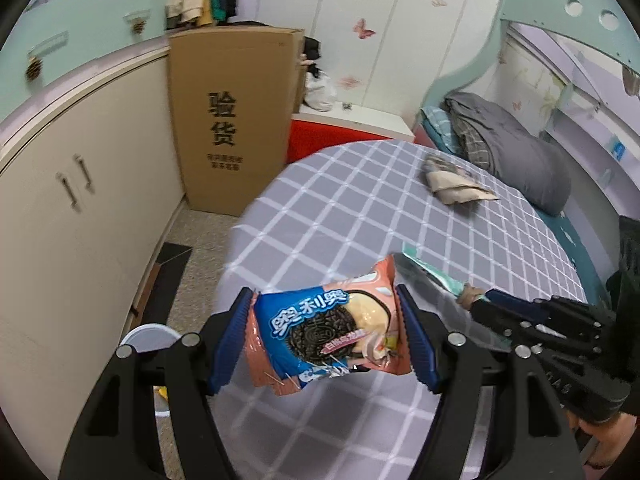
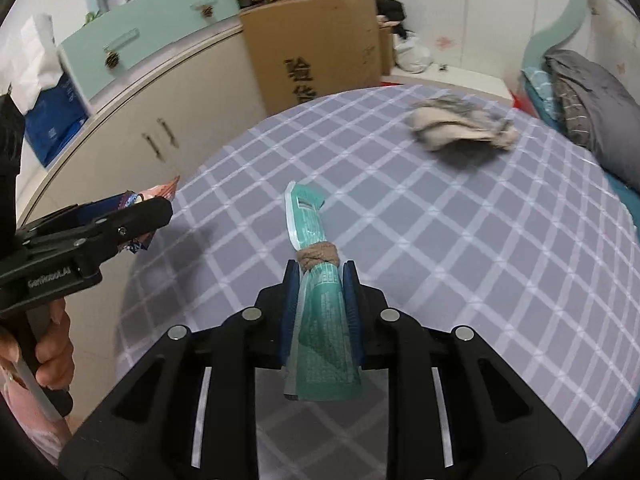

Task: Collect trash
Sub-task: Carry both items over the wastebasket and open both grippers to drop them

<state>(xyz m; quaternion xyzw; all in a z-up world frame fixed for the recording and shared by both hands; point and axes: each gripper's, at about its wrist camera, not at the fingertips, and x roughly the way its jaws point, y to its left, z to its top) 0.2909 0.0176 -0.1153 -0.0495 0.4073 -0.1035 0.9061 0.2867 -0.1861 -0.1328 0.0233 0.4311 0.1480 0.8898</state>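
In the left wrist view, a white bin rim shows at lower left on the floor. At lower centre, the left gripper pinches an Oreo cookie wrapper above the checked tablecloth. In the right wrist view, the right gripper at lower centre clamps a teal packet. A crumpled cloth lies upper right.

Illumination: even, diffuse indoor light; no single source visible.
Shadows: soft grey patches on the checked tablecloth under both tools.
Glare: pale sheen on the cookie wrapper.
Blur: motion smear on the cabinet and crumpled cloth.
Distortion: strong fisheye bowing; black corner vignette.
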